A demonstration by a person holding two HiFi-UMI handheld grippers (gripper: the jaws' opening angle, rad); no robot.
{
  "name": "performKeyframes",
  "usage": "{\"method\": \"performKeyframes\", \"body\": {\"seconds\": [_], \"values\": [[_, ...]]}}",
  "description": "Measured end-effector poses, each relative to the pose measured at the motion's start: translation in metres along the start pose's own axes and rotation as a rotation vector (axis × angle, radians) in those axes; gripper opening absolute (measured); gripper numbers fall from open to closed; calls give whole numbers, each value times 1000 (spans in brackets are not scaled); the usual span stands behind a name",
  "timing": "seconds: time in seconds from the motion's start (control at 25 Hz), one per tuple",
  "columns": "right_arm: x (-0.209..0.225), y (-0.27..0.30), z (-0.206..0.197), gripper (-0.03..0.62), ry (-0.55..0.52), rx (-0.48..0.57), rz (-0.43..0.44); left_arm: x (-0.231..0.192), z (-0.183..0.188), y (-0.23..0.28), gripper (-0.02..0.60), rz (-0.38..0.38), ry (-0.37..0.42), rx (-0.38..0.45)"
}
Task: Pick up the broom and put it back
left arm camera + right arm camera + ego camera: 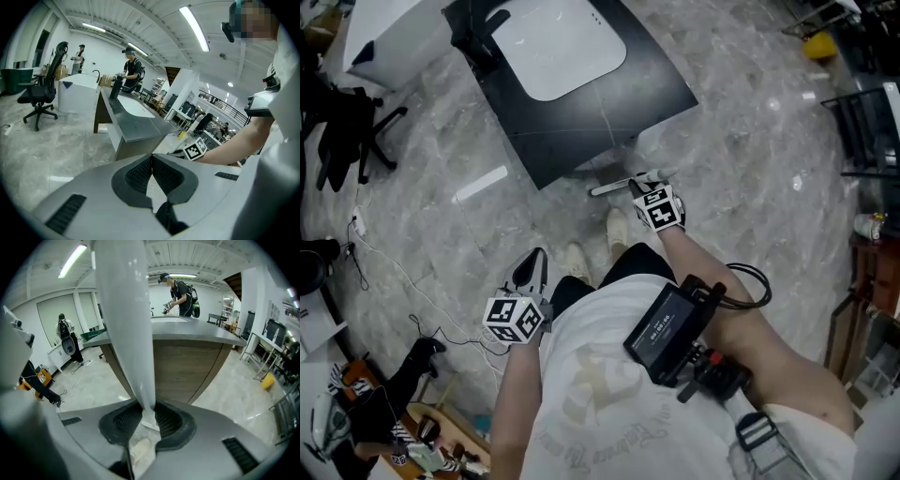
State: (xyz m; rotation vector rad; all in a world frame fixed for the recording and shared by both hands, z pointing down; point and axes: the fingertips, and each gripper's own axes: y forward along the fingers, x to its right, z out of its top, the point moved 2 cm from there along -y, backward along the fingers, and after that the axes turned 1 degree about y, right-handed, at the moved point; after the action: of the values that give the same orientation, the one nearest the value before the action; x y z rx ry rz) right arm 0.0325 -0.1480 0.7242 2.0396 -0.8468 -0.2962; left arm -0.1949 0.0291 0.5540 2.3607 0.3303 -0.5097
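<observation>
Head view: the person stands on a grey marble floor [431,169] facing a dark bench [656,89]. The right claw [645,180] reaches toward the bench's near corner. The broom [609,187], of which only the white handle shows, pokes out to the left of that claw's tips, above the floor and just short of the bench. The left claw [531,266] hangs nearer the body, well apart from the broom, its black jaws pointing away from the person. A small yellow object [818,44] sits far off on the floor; whether it is a bin, or what is in it, is too small to tell.

Left gripper view: the left claw [151,158] has its ribbed pads pressed together with nothing between them. Beyond it stands the bench [136,123], with a dark bottle [115,88] upright on its top; its contents cannot be seen. The right claw's marker cube [194,149] shows on the right.

Right gripper view: the right claw [149,417] is clamped on the broom [129,324]. The handle's end sits squeezed between the pads and the handle runs up and away past the top of the frame, with the bench [192,366] behind it.
</observation>
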Motion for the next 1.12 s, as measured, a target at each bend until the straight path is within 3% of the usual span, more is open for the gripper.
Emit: {"method": "performKeyframes", "body": {"seconds": [0.64,1.12], "values": [[-45,-86,37,95,-35,164,-39,-9,-6,-18,12,-133,58,10],[-65,-155,51,95,-13,280,-102,-4,-3,-24,12,-237,156,-10]]}}
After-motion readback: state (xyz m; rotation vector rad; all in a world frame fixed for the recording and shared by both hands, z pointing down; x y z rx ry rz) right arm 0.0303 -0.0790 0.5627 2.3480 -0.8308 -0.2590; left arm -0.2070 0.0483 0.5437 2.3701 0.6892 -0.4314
